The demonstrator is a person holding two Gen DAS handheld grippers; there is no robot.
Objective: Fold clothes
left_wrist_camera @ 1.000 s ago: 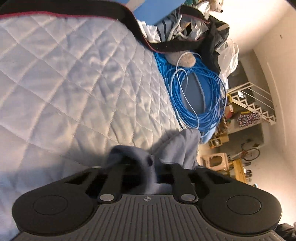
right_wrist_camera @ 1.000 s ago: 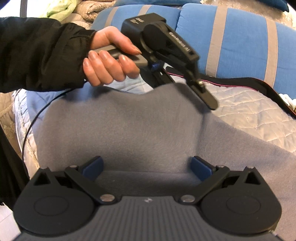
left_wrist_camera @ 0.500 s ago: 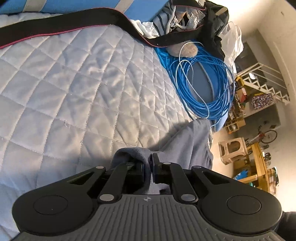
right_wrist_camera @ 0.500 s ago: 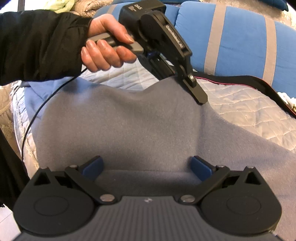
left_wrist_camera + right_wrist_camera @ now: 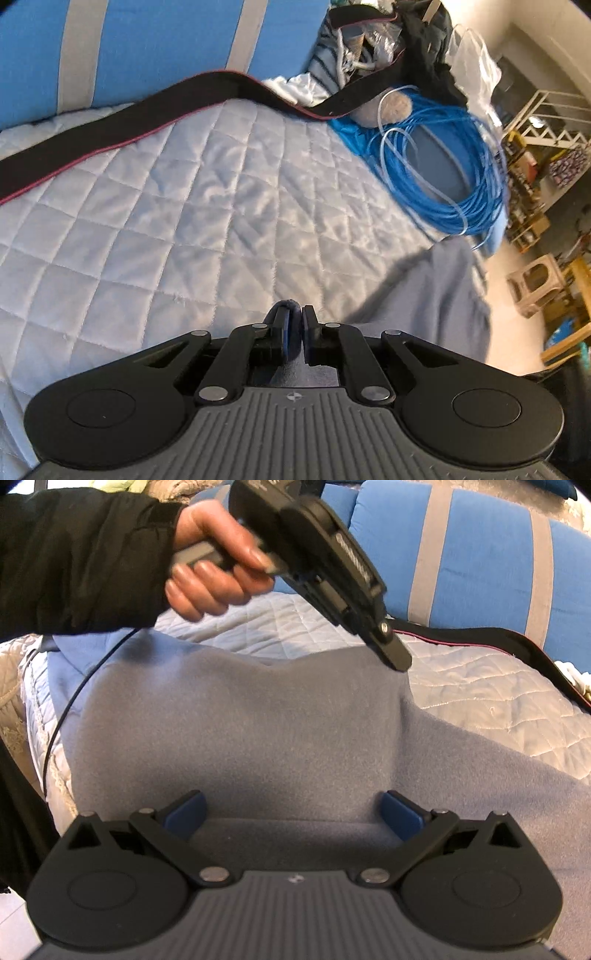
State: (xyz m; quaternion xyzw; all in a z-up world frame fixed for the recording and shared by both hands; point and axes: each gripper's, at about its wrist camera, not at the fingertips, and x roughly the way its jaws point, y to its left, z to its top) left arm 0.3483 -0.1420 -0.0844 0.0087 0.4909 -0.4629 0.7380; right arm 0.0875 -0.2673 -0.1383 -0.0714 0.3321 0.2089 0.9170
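While the left hand-held gripper (image 5: 293, 332) pinches a raised fold of the grey-blue garment (image 5: 258, 738) so that edge can be carried over, the right hand-held gripper (image 5: 293, 812) hangs wide open, holding nothing, over the cloth spread along the bed's (image 5: 166, 221) near edge.
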